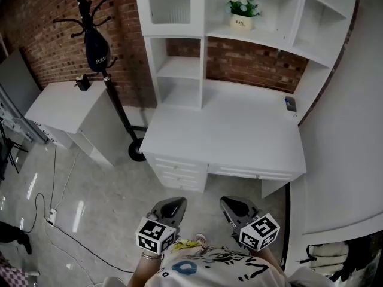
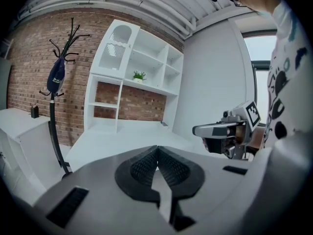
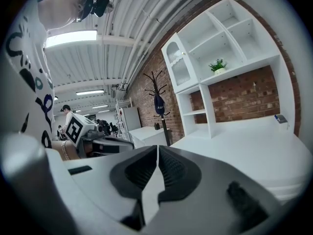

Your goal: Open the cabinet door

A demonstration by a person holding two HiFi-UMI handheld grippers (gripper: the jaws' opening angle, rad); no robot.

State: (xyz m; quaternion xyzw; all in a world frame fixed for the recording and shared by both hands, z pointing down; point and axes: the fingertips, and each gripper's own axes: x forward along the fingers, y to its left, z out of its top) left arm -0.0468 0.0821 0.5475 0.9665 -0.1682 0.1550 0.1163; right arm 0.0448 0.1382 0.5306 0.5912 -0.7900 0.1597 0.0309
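The cabinet door (image 1: 169, 2) is a white, arched, ribbed-glass door at the top left of the white desk hutch; it looks closed. It also shows in the left gripper view (image 2: 117, 45) and the right gripper view (image 3: 177, 67). Both grippers are held low in front of the desk, well short of it and far below the door. My left gripper (image 1: 173, 204) is shut with nothing in it, its pads meeting (image 2: 157, 148). My right gripper (image 1: 231, 204) is likewise shut and empty (image 3: 157, 147). Each gripper sees the other beside it.
The white desk (image 1: 227, 136) has drawers along its front. A potted plant (image 1: 242, 14) stands on an upper shelf and a small dark object (image 1: 290, 104) lies at the desk's right rear. A black coat stand (image 1: 99, 46) and a low white cabinet (image 1: 66, 109) stand left. Cables cross the floor.
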